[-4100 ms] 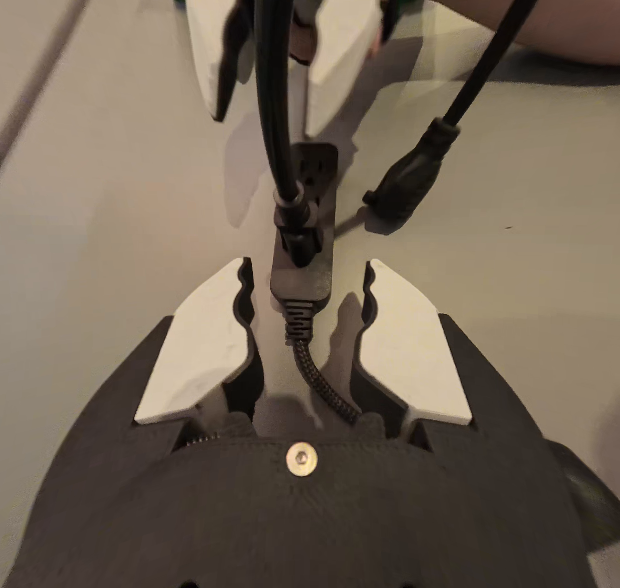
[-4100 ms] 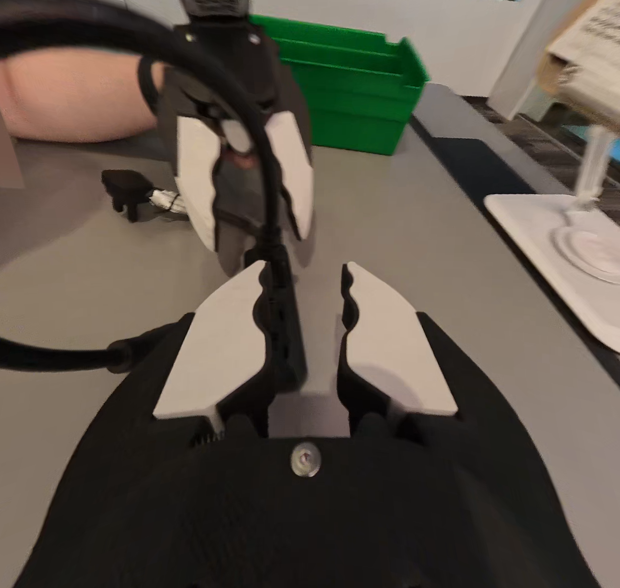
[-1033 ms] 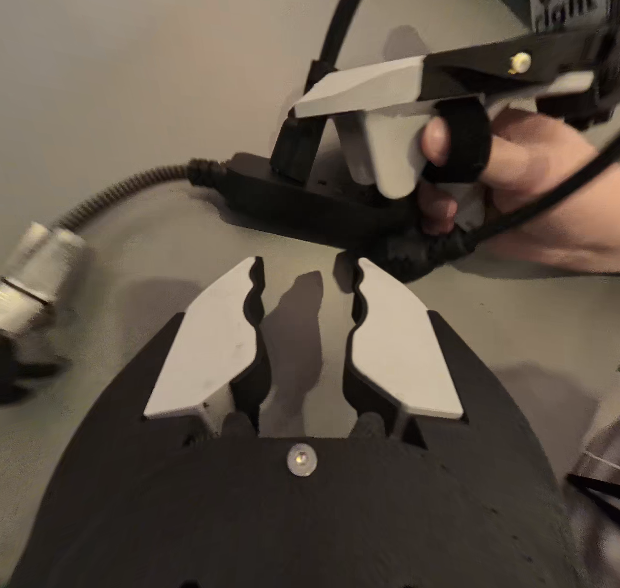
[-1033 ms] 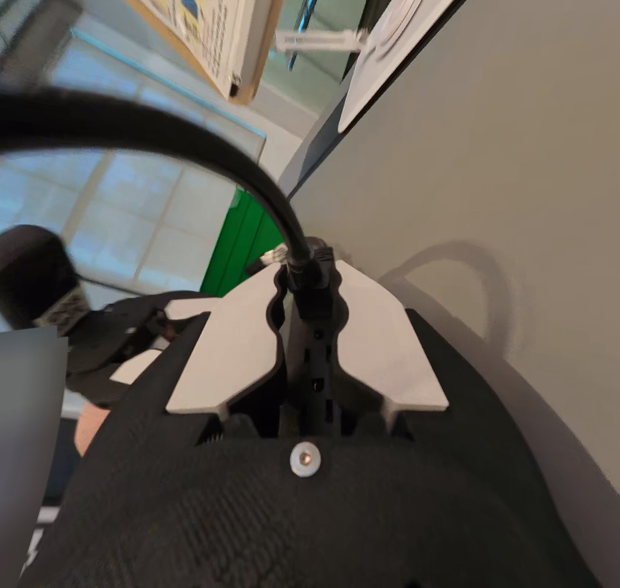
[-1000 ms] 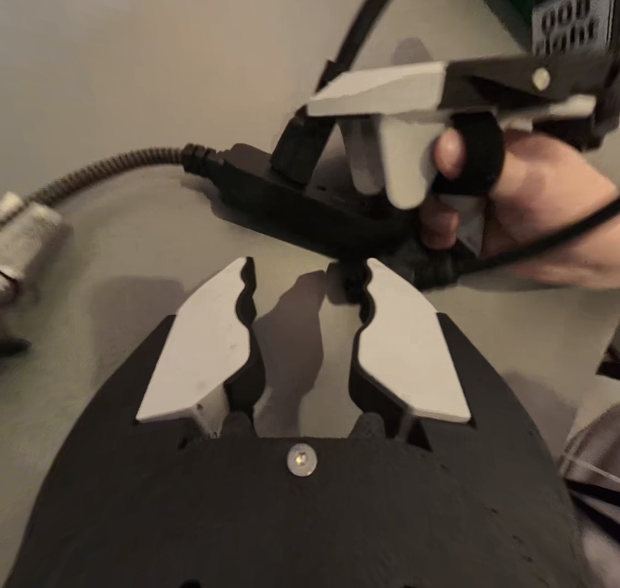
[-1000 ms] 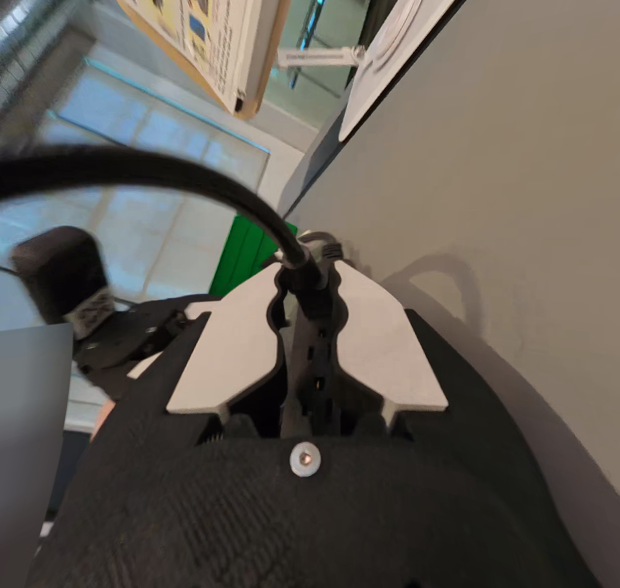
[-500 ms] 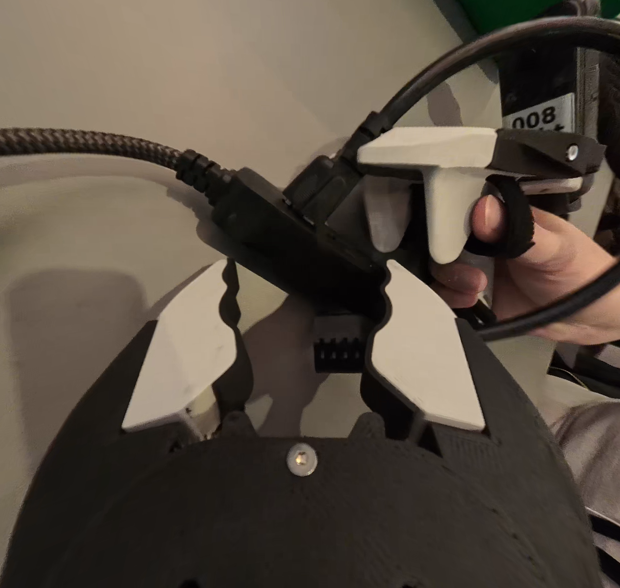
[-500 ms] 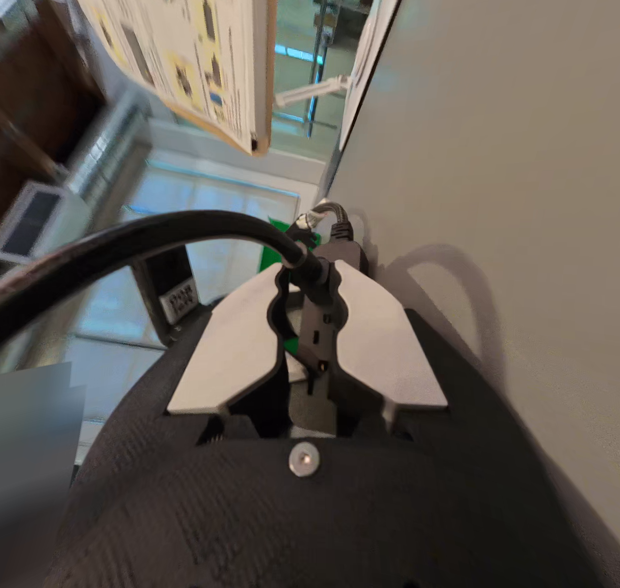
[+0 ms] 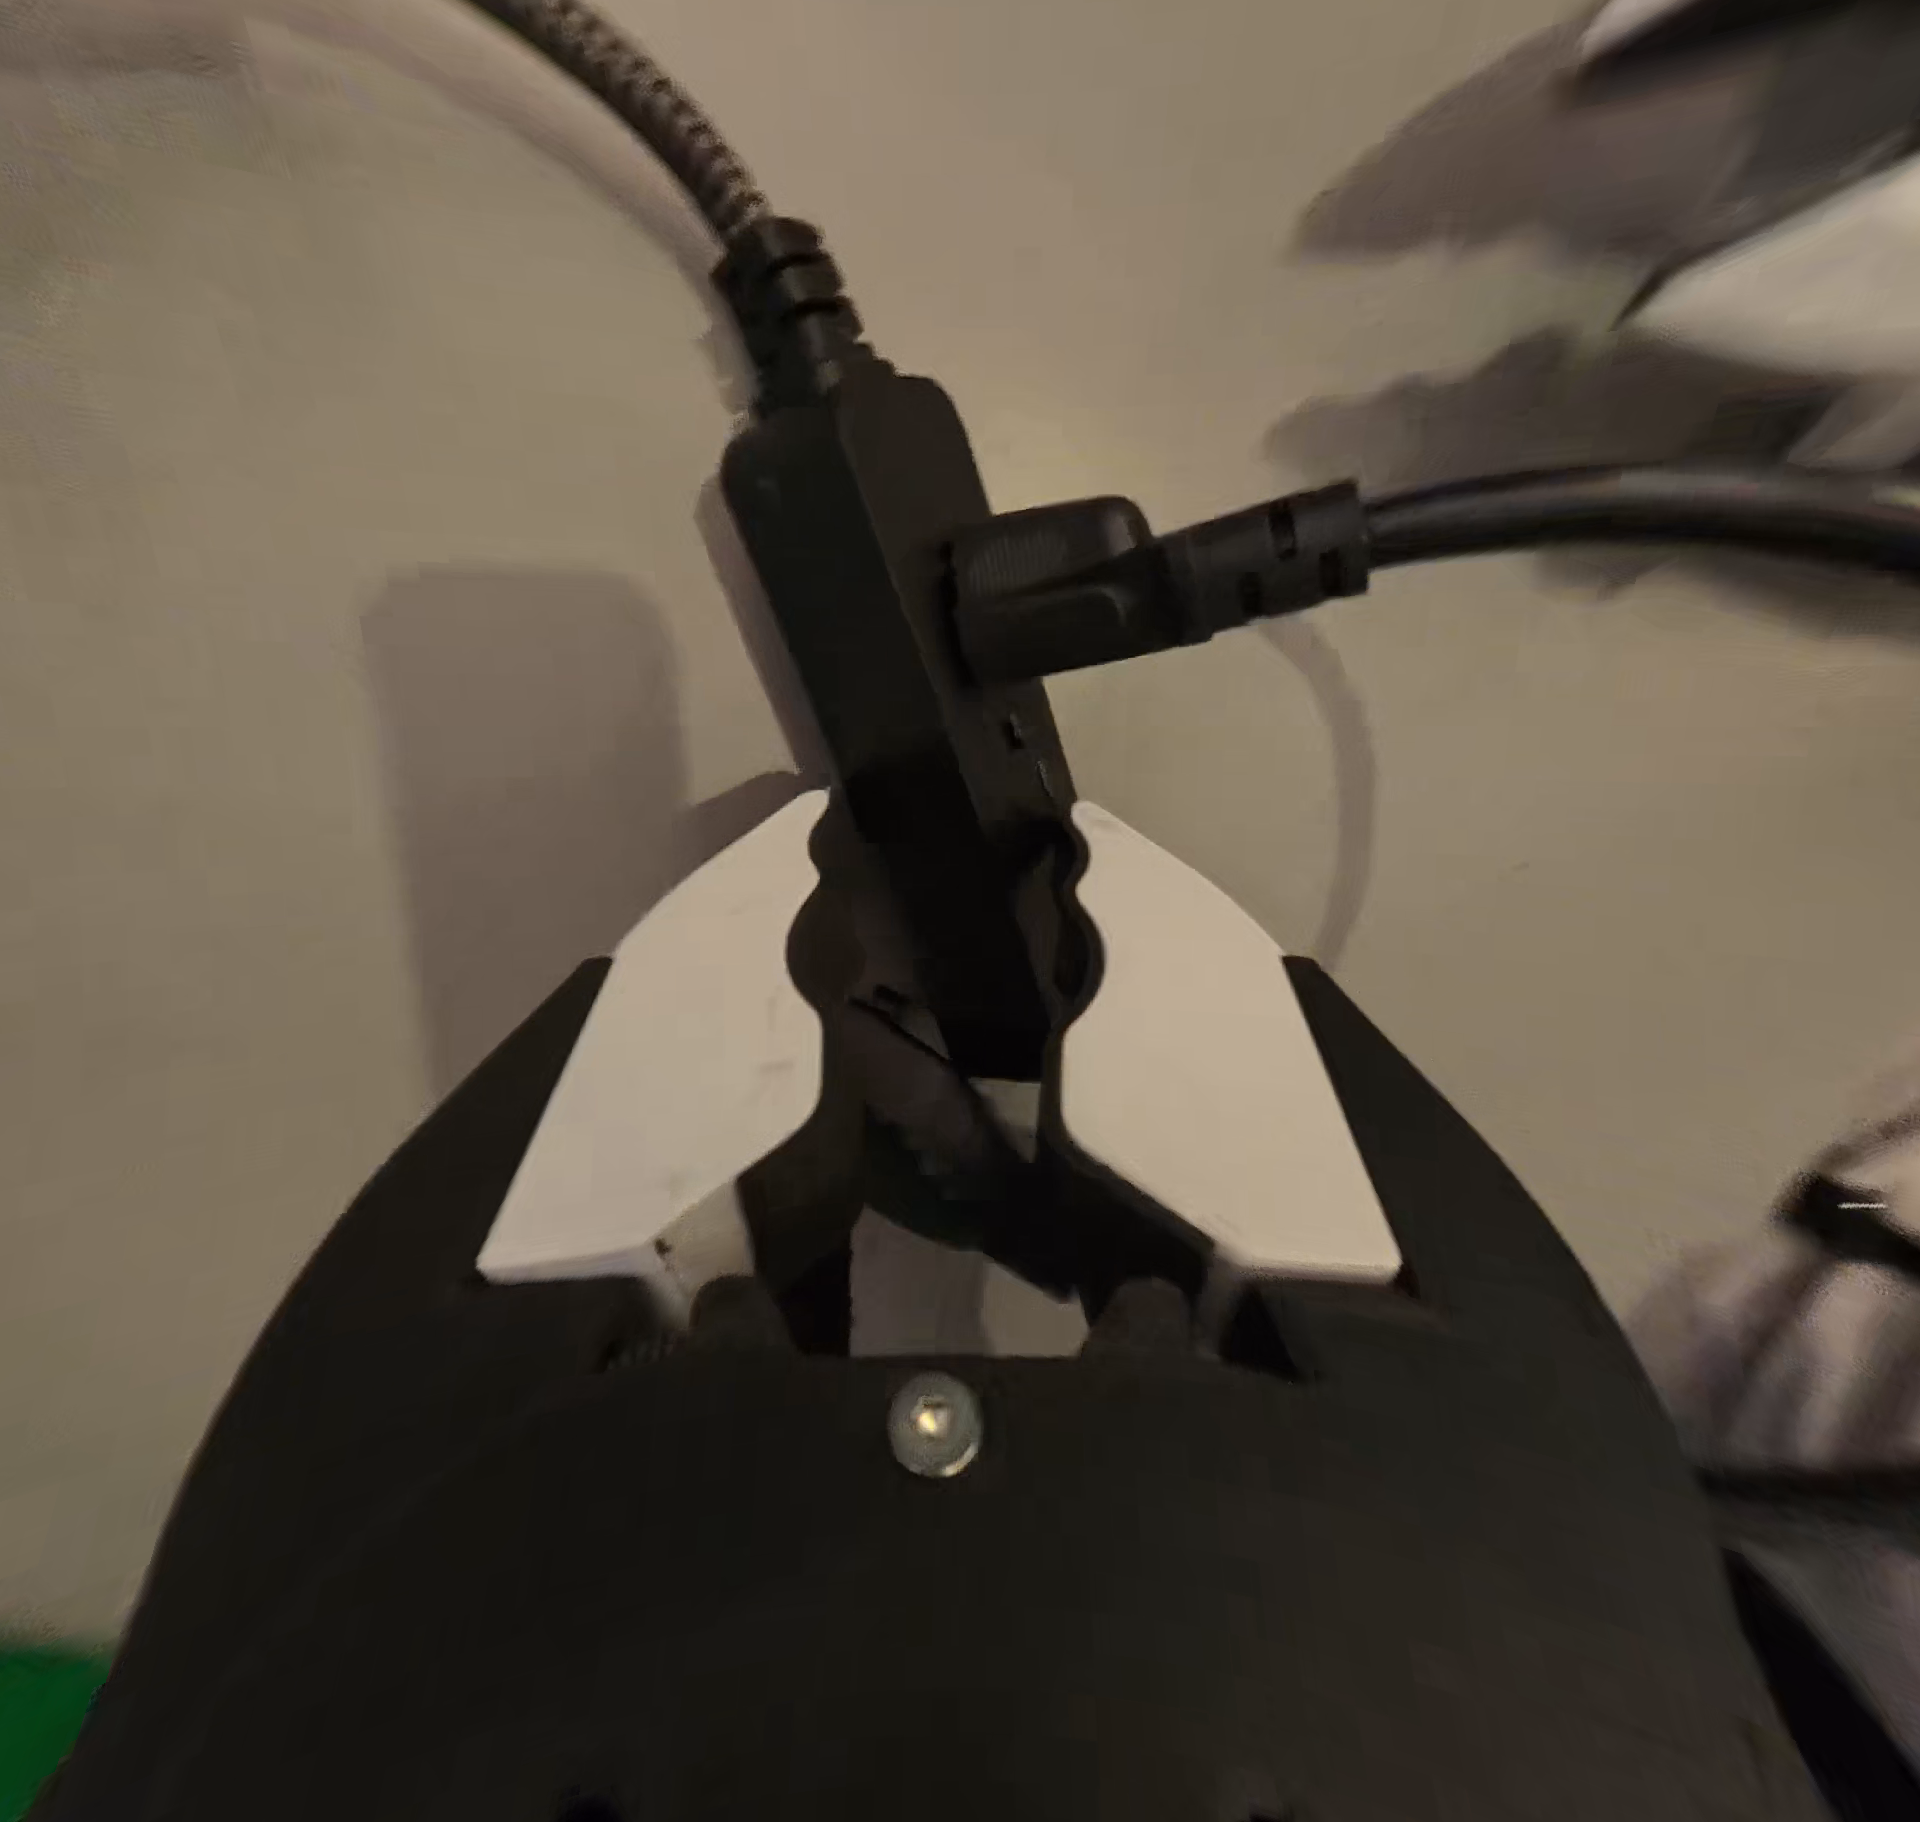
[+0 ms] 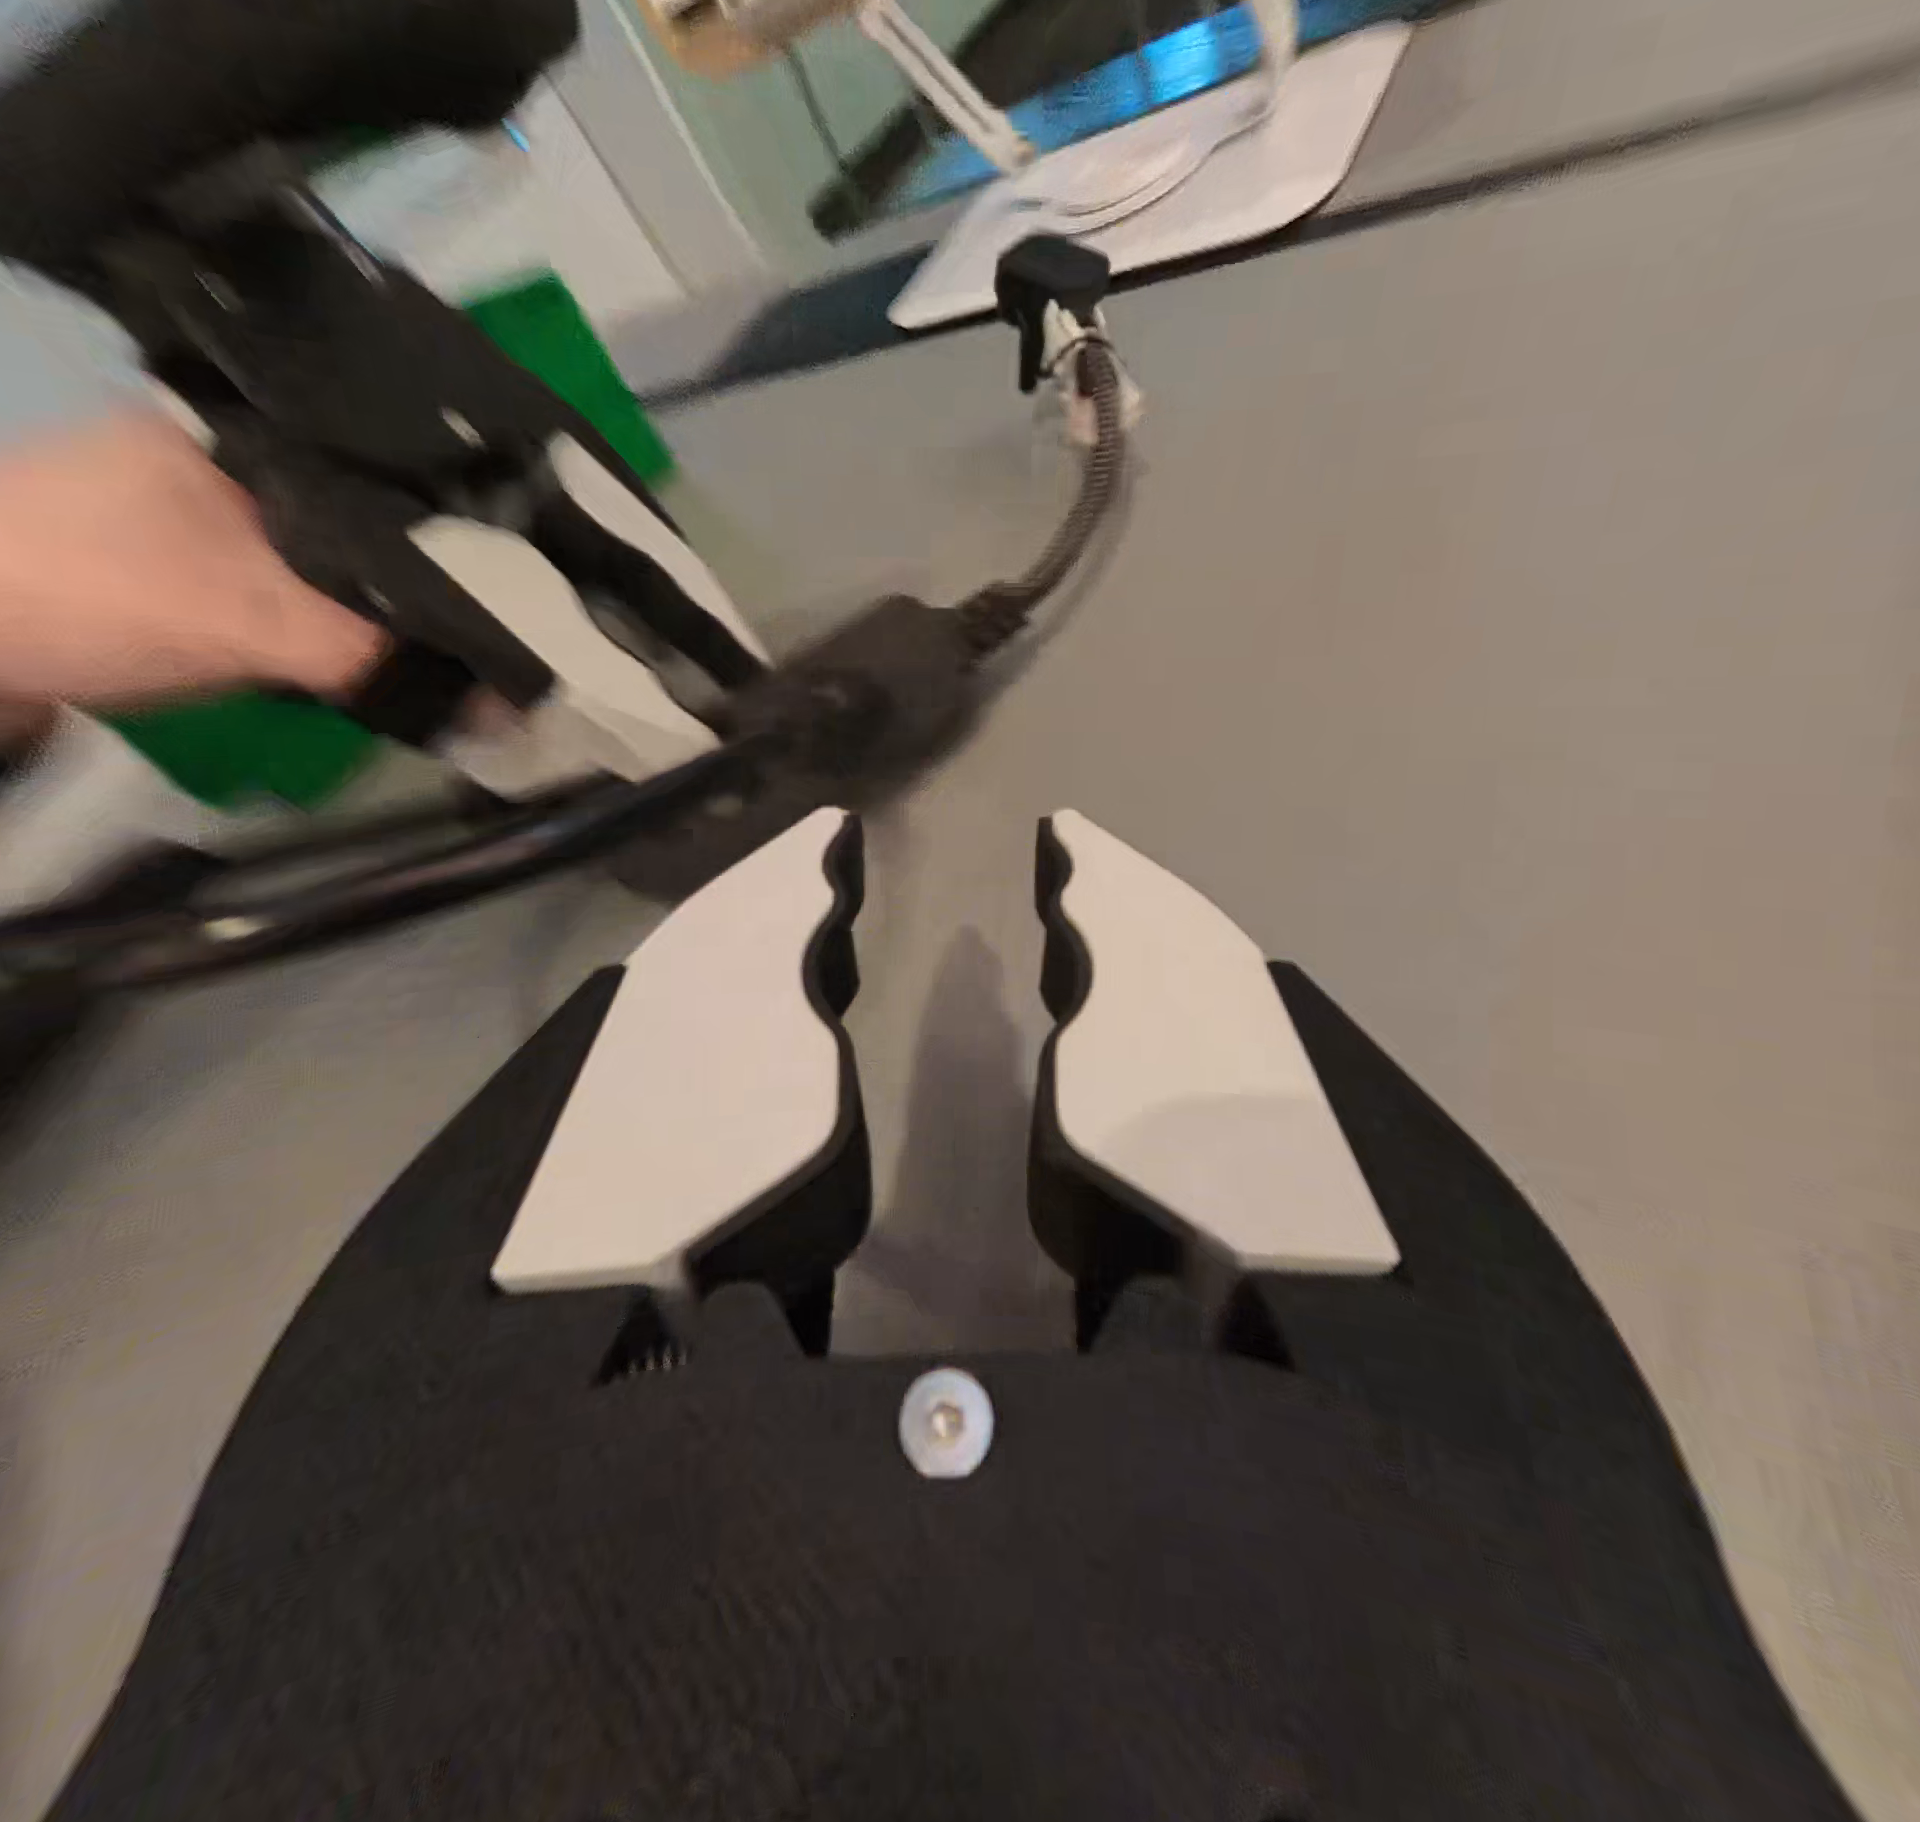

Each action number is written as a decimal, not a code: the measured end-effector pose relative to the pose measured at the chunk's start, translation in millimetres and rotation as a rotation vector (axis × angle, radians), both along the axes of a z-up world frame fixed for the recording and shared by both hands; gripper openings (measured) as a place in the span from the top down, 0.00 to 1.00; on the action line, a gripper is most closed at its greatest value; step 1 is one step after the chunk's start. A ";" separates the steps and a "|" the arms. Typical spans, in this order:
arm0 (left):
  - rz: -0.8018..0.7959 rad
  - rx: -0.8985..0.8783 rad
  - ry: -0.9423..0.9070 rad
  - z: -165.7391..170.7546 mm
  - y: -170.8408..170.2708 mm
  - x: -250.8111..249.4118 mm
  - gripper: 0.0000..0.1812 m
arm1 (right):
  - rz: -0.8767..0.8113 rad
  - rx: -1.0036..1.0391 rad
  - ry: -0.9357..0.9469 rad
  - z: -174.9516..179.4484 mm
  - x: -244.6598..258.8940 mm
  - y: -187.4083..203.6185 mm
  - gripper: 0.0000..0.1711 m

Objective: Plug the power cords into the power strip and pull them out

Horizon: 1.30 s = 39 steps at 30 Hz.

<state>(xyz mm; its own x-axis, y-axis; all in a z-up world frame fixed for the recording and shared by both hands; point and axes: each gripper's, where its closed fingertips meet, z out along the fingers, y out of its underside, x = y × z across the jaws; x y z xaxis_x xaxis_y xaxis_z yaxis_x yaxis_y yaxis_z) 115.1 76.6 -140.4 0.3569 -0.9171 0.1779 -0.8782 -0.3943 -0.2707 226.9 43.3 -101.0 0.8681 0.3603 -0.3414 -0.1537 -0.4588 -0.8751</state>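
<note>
One plug (image 9: 1049, 593) sits in the power strip (image 9: 873, 629), which the left gripper (image 9: 945, 837) clamps by its near end above the table (image 9: 312, 422); the right gripper (image 10: 945, 827) gapes empty.

the power strip (image 9: 894, 650) looks like smooth black plastic, and its cable (image 9: 623, 99) has a rough woven cover. the plug (image 9: 1049, 593) is matt black with fine ridges. the left gripper (image 9: 940, 863) has smooth white fingers (image 9: 707, 1034) on grainy black plastic, with a shiny metal screw (image 9: 933, 1426). the grey table (image 10: 1558, 629) is matt
</note>
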 end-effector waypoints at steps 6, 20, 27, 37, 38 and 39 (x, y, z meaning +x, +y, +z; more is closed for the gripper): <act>-0.059 0.288 0.113 2.7 10.6 -18.4 0.83 | 0.439 0.226 -0.385 51.1 -44.0 -24.8 0.78; 0.018 0.314 0.003 -15.8 2.2 -18.3 0.72 | 0.842 0.295 -0.888 -24.4 -101.1 10.7 0.74; -0.002 0.221 -0.062 -18.4 -0.6 -13.4 0.84 | 0.842 0.303 -0.983 -38.4 -93.3 19.1 0.71; -0.057 0.225 -0.088 -18.1 -0.9 -10.8 0.83 | 0.721 0.327 -1.209 -37.0 -92.2 27.2 0.79; -0.053 0.225 -0.088 -18.1 -1.0 -10.7 0.83 | 0.688 0.338 -1.224 -36.1 -92.0 28.2 0.80; -0.045 0.223 -0.087 -18.1 -0.9 -10.9 0.83 | 0.659 0.354 -1.232 -34.8 -91.7 28.5 0.81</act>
